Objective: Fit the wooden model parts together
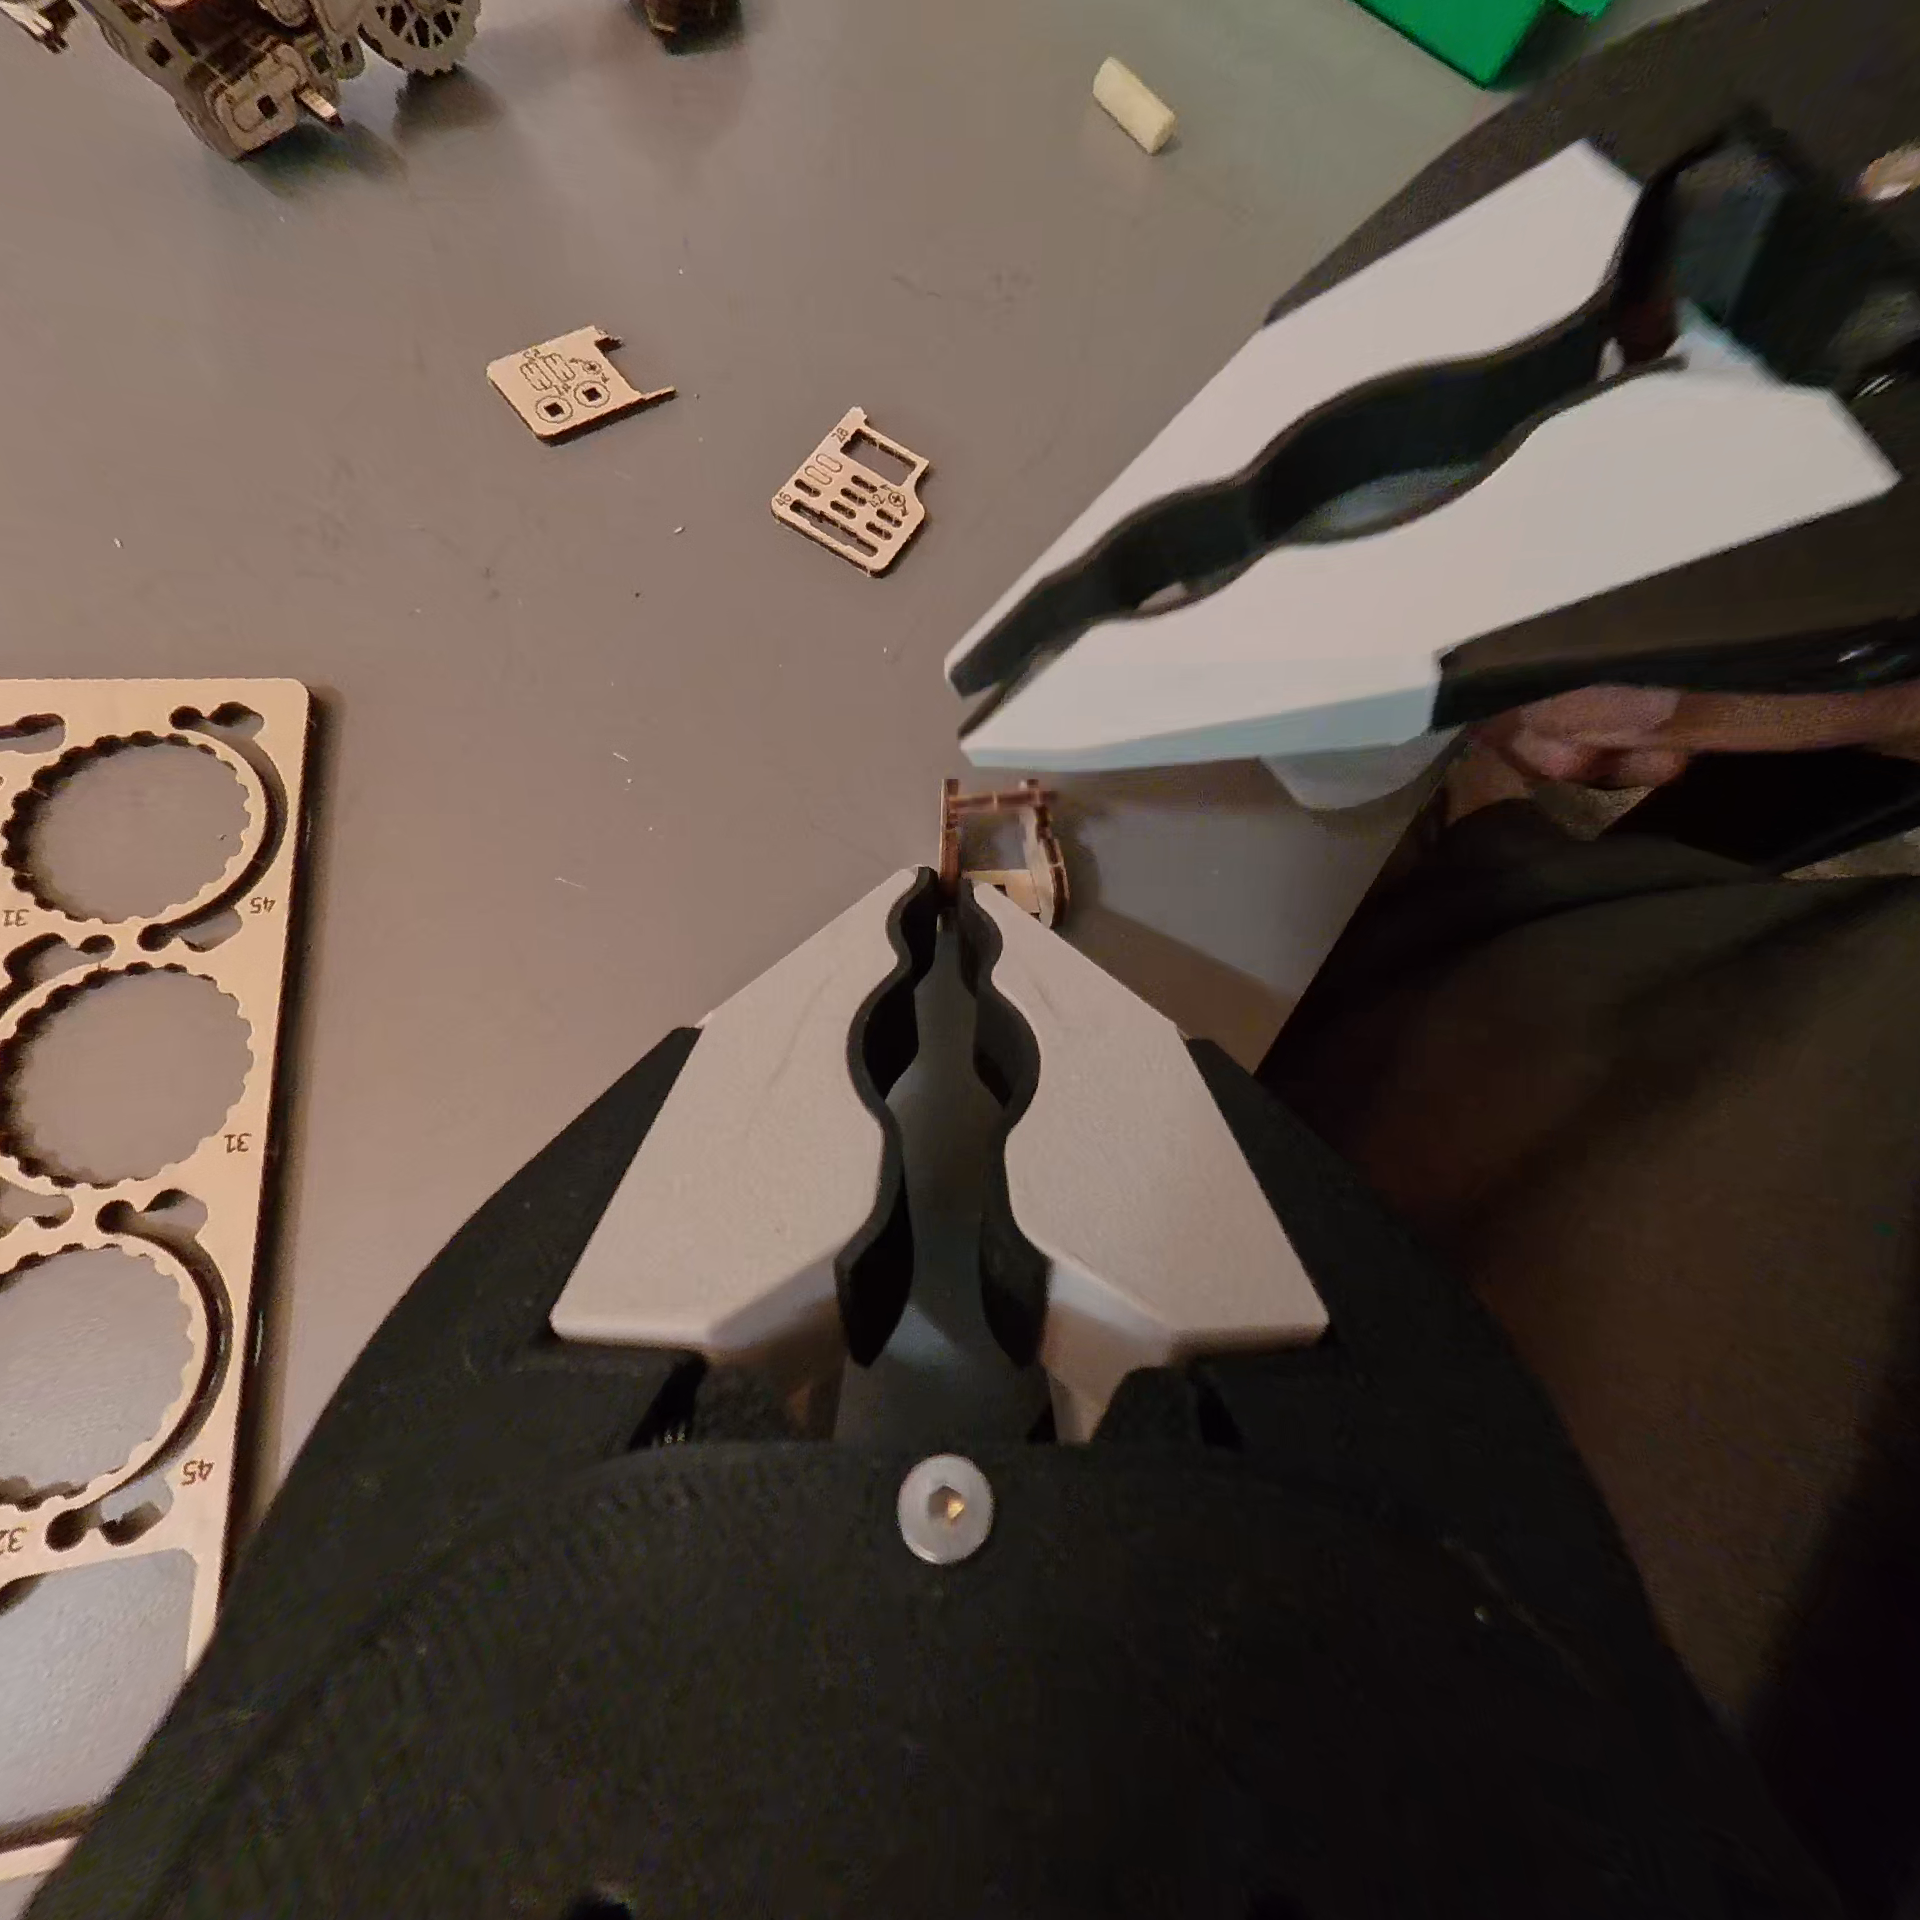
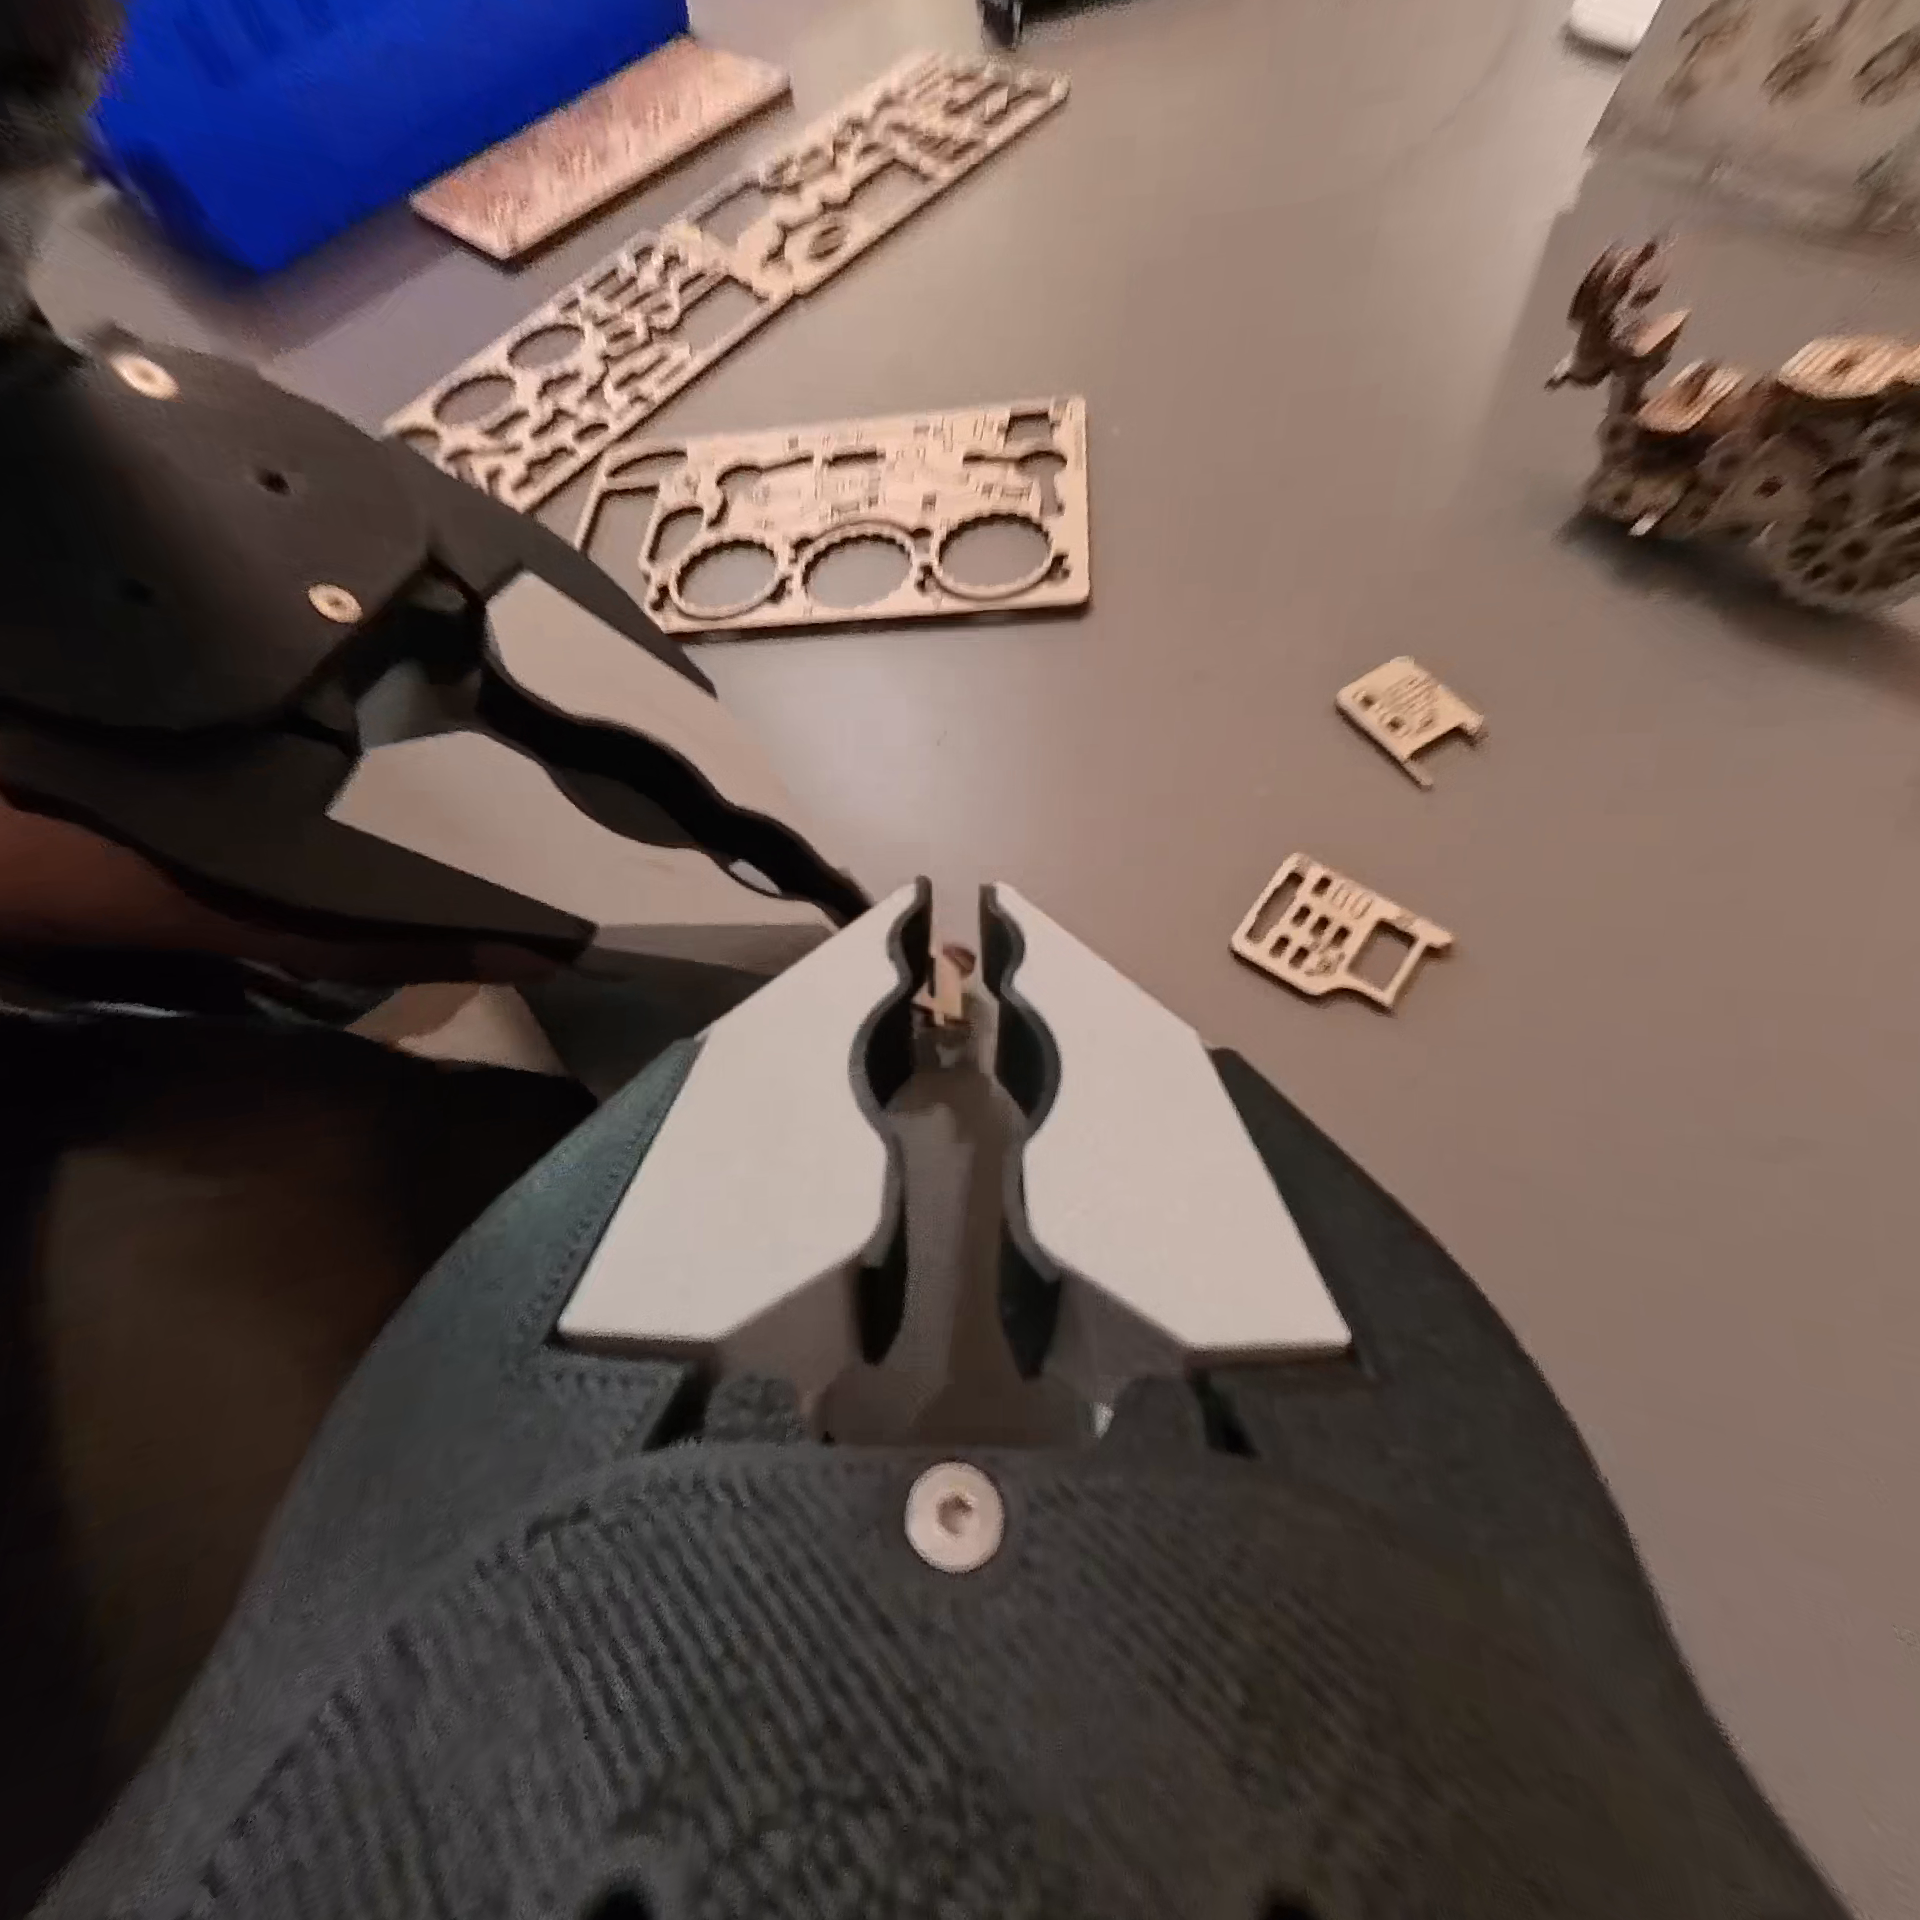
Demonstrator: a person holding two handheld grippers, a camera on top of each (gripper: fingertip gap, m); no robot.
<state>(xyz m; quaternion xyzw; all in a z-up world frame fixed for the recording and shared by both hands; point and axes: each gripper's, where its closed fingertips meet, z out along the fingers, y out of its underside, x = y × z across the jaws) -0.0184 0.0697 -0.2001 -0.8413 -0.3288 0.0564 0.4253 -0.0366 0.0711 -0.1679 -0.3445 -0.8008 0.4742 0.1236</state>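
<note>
My left gripper [image 1: 948, 883] is shut on the edge of a small wooden frame sub-assembly [image 1: 1008, 847] and holds it just over the grey table [image 1: 623, 644] near its edge. My right gripper [image 2: 951, 894] comes in from the right in the left wrist view [image 1: 961, 707], with its tips just above that frame. Its jaws stand a narrow gap apart on a small wooden piece [image 2: 940, 982] that sits between the pads. The left gripper [image 2: 842, 899] reaches in from the left in the right wrist view, tip to tip with the right one.
Two loose square wooden panels [image 1: 577, 395] [image 1: 852, 494] lie on the table, also in the right wrist view [image 2: 1408, 717] [image 2: 1335, 940]. Punched-out part sheets [image 1: 135, 1039] [image 2: 862, 520] [image 2: 727, 239], a built wooden model [image 1: 260, 73] [image 2: 1766, 468], a whitish block [image 1: 1132, 104] and a blue bin [image 2: 364, 104] lie farther off. Both grippers' tips are close together, under 4 cm apart. Both grippers' tips are roughly 20 cm from the built wooden model [image 1: 260, 73]. It is also in sight in the right wrist view [image 2: 1644, 481].
</note>
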